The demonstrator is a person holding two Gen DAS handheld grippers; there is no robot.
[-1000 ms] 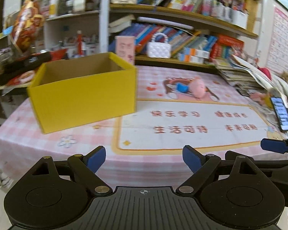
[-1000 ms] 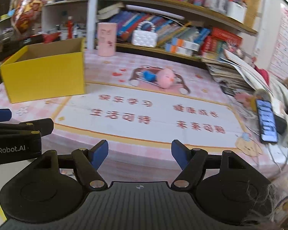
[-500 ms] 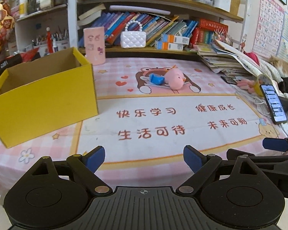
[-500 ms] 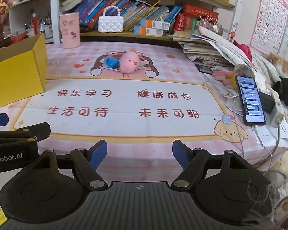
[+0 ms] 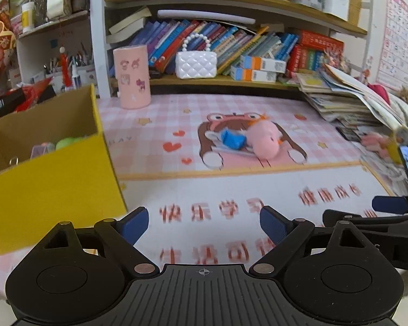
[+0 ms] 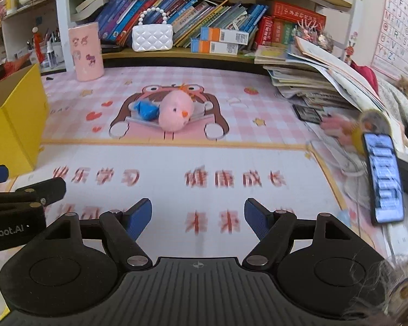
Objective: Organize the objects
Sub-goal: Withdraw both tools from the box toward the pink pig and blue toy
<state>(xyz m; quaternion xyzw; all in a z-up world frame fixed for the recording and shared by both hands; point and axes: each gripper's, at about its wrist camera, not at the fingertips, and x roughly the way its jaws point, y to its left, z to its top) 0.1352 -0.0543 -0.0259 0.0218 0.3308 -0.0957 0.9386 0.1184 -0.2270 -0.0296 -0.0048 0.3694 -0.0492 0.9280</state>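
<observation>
Nearer now: pink plush point(image 6: 176, 110) beyond right gripper point(image 6: 198, 216)

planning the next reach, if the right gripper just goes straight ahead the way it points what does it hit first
Probably the pink plush chick, with the blue toy touching its left side. The right gripper is open and empty, and only bare printed mat lies between; depth is uncertain.

Readable text, taken outward from the table mat

Table mat point(image 6: 176, 160): red Chinese characters, motion-blurred, 快乐学习 and 健康成长 legible; "DAY" printed near the yellow box point(image 5: 49, 187). Left gripper point(image 6: 13, 231) body: white "Robot.AI". Wall poster point(image 6: 399, 24), right of the mat: alphabet letters, Z among them. Book spines illegible.
</observation>
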